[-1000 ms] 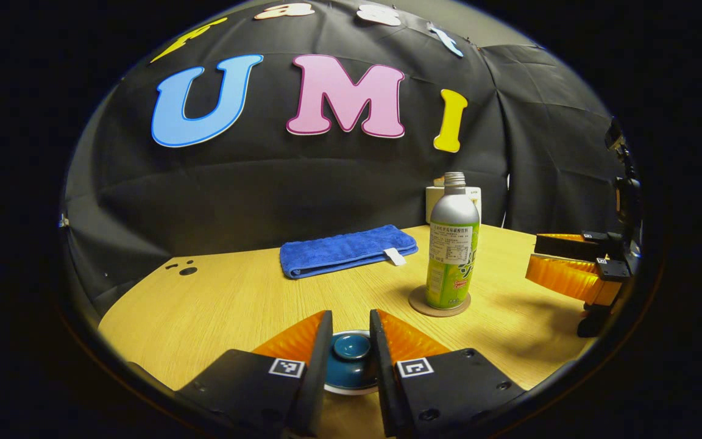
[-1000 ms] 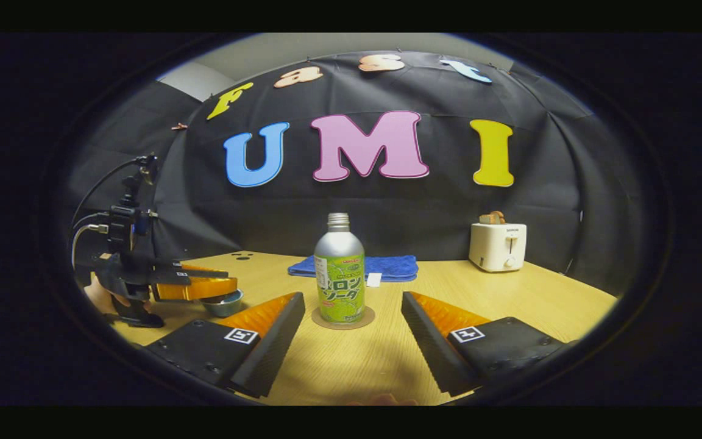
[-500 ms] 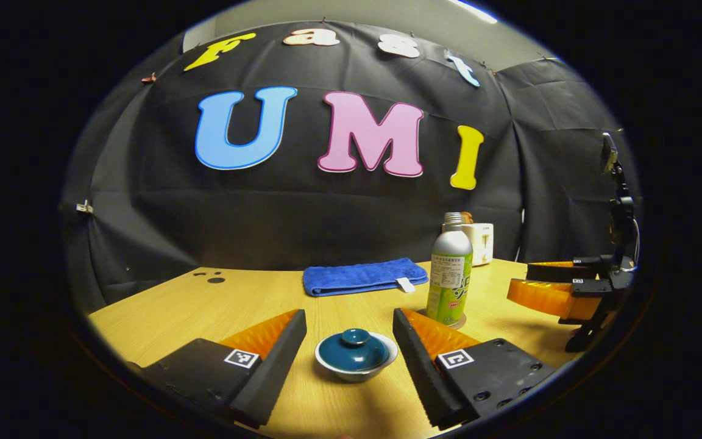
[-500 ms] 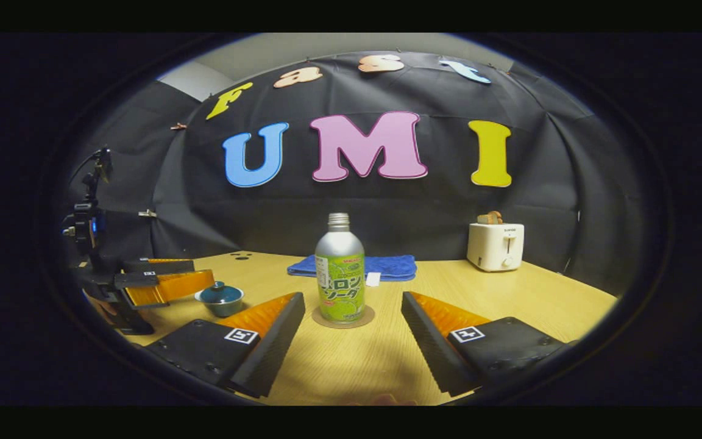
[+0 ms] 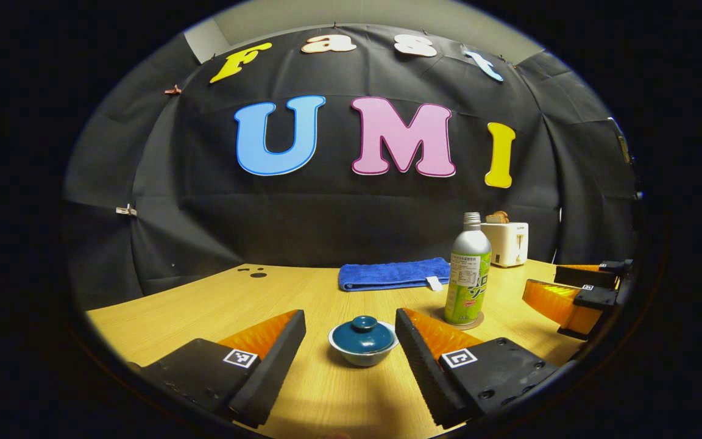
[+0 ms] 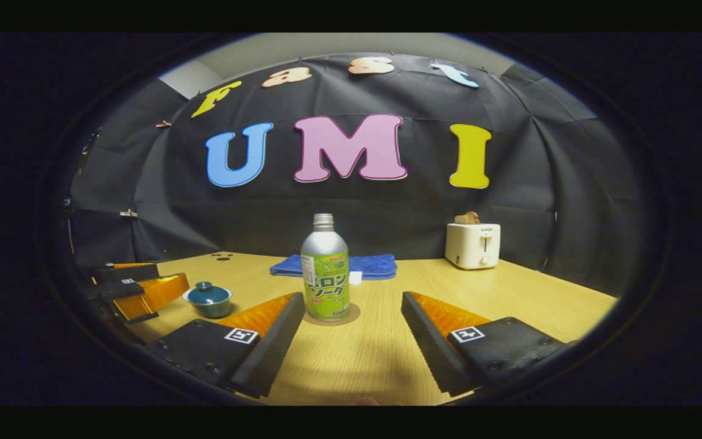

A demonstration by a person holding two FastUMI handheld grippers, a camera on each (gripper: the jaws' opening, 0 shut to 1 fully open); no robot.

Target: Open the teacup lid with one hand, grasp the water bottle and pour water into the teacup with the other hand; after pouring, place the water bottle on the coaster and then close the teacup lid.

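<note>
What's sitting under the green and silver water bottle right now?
A round brown coaster lies under the green and silver metal water bottle, its rim showing around the base. The coaster's middle is covered by the bottle, so nothing there can be seen.

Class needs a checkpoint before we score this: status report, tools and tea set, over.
Left tool open, right tool open, both empty. Lid on teacup; bottle upright on coaster. Nothing in the way.

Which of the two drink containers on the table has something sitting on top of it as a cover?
The small blue teacup, with its lid on. The tall water bottle on the coaster has a bare, uncapped neck.
</note>
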